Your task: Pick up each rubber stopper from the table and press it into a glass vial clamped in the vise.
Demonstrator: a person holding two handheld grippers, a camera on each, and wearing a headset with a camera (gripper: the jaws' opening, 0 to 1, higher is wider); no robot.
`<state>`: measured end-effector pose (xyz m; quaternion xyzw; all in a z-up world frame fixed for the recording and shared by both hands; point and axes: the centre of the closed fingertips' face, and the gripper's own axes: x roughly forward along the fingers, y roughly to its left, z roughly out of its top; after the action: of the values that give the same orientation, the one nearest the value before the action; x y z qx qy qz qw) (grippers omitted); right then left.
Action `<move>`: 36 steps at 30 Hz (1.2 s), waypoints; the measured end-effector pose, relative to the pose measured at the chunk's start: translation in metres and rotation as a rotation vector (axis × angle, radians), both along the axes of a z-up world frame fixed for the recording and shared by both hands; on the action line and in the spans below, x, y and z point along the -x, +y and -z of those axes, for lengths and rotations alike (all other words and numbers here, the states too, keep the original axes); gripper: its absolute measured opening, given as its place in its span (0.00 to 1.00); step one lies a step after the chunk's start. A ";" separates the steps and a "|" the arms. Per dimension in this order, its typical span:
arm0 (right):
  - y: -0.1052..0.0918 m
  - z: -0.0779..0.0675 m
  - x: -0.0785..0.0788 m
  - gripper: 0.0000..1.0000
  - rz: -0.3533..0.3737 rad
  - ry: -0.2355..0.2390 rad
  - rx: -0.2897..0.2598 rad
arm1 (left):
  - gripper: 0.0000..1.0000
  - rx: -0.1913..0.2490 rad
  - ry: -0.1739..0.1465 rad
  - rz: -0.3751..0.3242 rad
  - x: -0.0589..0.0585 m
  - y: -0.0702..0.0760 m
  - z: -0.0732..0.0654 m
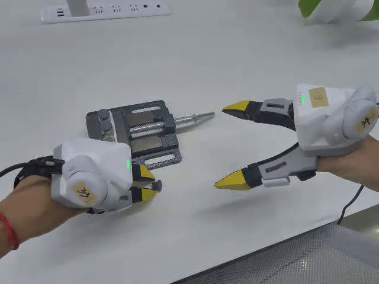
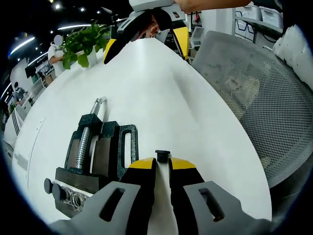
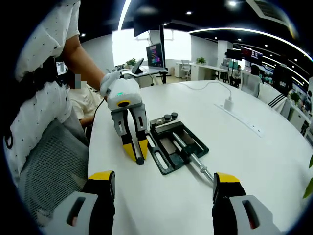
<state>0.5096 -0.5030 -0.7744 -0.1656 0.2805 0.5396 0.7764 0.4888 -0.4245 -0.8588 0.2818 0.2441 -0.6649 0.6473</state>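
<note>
Jaws clenched on our left gripper point(image 1: 151, 184), and pinched between the yellow tips we have a small black rubber stopper point(image 2: 162, 155), poking out just past them. From the right gripper view we see that gripper tipped down with the stopper right at the white table point(image 1: 249, 53), just beside the near side of the vise point(image 1: 135, 135), though we cannot tell whether it touches the surface.

Over to our right gripper point(image 1: 234, 145): released, its two jaws spread wide with nothing between them, out past the screw end of the vise and well apart from it.

The dark vise lies flat with its silver screw point(image 1: 192, 119) pointing toward the right gripper. At the opposite end, two grey stoppers point(image 1: 105, 119) sit side by side on top, and the left gripper view catches round glass vials point(image 2: 74, 199) next to them.

Far across the table we spot a white power strip point(image 1: 106, 10), green plant leaves point(image 1: 308, 7) in the corner, and a grey mesh chair point(image 2: 254, 93) at the table's edge.
</note>
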 end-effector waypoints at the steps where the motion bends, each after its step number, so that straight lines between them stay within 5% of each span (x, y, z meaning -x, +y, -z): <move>1: 0.000 0.000 0.000 0.80 0.000 0.000 0.000 | 0.06 0.000 0.000 -0.001 0.000 0.000 0.000; 20: 0.005 -0.002 0.008 0.79 0.001 0.005 -0.004 | 0.04 0.024 0.026 -0.041 0.007 -0.002 -0.004; 30: 0.021 -0.013 0.006 0.75 -0.031 0.011 -0.016 | 0.04 0.188 0.065 -0.205 -0.008 0.004 -0.057; 36: 0.043 -0.038 0.001 0.67 -0.055 0.051 -0.046 | 0.04 0.278 0.077 -0.277 -0.008 0.012 -0.092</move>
<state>0.5086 -0.4604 -0.7364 -0.1414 0.2830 0.5709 0.7576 0.4968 -0.4126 -0.7668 0.1279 0.2111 -0.6071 0.7553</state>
